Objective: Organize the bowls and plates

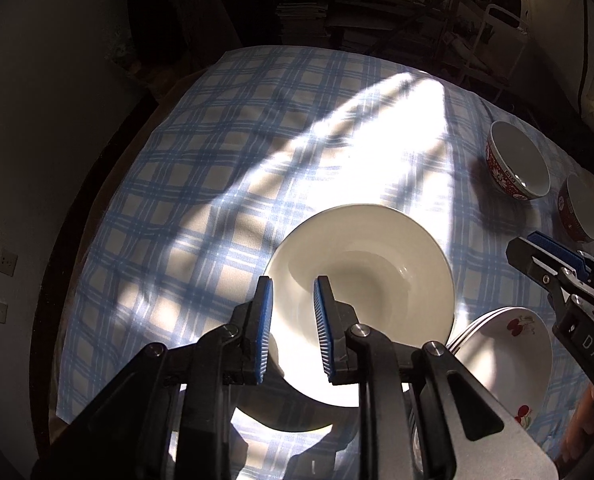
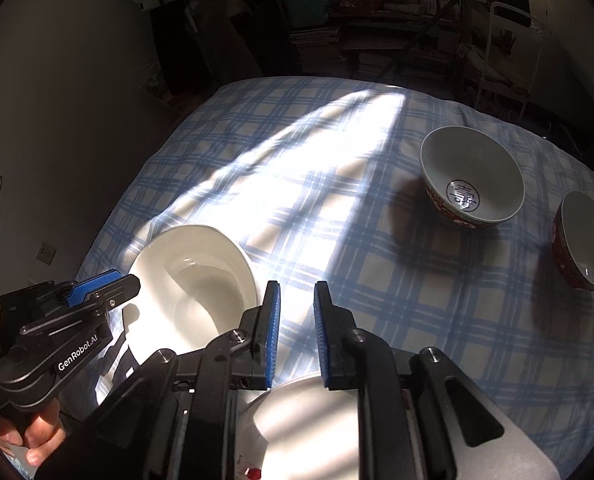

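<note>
With both my left gripper [image 1: 293, 328] and right gripper [image 2: 297, 334] released and empty above the checked cloth [image 1: 201, 168], I judged the white plate [image 1: 361, 264] just set beside the cherry-patterned stack [image 1: 509, 344], red bowls [image 2: 473, 178] next.

Left gripper [image 1: 293, 322]: under my control, pitched steeply downward, black linkage arms splayed toward the camera. Blue ribbed pads [image 1: 266, 328] parted with a clear gap, nothing pressed between them. Bare fingers of the holding hand [image 2: 37, 436] wrap its grip, low at the right wrist view's left edge.

Right gripper [image 2: 297, 326]: also angled steeply down. Blue pads [image 2: 273, 332] parallel and apart, gripping nothing. Its black body enters the left wrist view from the right edge.
</note>
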A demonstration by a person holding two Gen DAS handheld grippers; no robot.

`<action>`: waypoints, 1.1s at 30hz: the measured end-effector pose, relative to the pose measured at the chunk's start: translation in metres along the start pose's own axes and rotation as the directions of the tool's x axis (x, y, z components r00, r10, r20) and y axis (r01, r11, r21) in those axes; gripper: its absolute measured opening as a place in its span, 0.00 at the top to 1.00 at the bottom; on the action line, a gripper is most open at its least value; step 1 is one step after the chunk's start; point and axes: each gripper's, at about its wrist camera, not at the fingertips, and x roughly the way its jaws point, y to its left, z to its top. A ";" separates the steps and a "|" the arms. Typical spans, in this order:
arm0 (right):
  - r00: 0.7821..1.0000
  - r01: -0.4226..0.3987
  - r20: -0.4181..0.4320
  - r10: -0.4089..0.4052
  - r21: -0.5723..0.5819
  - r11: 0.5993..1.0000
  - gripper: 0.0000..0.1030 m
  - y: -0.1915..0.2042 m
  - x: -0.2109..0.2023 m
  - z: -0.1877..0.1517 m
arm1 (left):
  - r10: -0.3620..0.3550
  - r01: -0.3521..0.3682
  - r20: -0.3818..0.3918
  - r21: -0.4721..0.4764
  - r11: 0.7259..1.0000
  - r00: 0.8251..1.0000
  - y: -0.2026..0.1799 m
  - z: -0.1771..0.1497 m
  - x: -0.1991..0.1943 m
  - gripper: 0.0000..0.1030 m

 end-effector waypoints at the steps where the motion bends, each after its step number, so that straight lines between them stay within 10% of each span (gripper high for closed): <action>1: 1.000 0.022 0.014 -0.022 0.001 1.000 0.65 -0.006 -0.006 0.003 | 0.003 -0.003 0.007 0.008 1.000 1.000 -0.004 0.003 -0.004 0.77; 15: 0.980 0.166 0.092 -0.178 0.121 0.979 0.04 -0.111 -0.047 0.041 | -0.012 0.006 0.124 0.042 0.999 0.992 -0.066 0.070 -0.030 0.14; 33: 0.995 0.043 0.079 -0.066 0.265 0.963 0.09 -0.201 0.012 0.070 | -0.070 0.053 0.085 0.184 0.981 0.994 -0.167 0.141 0.044 0.12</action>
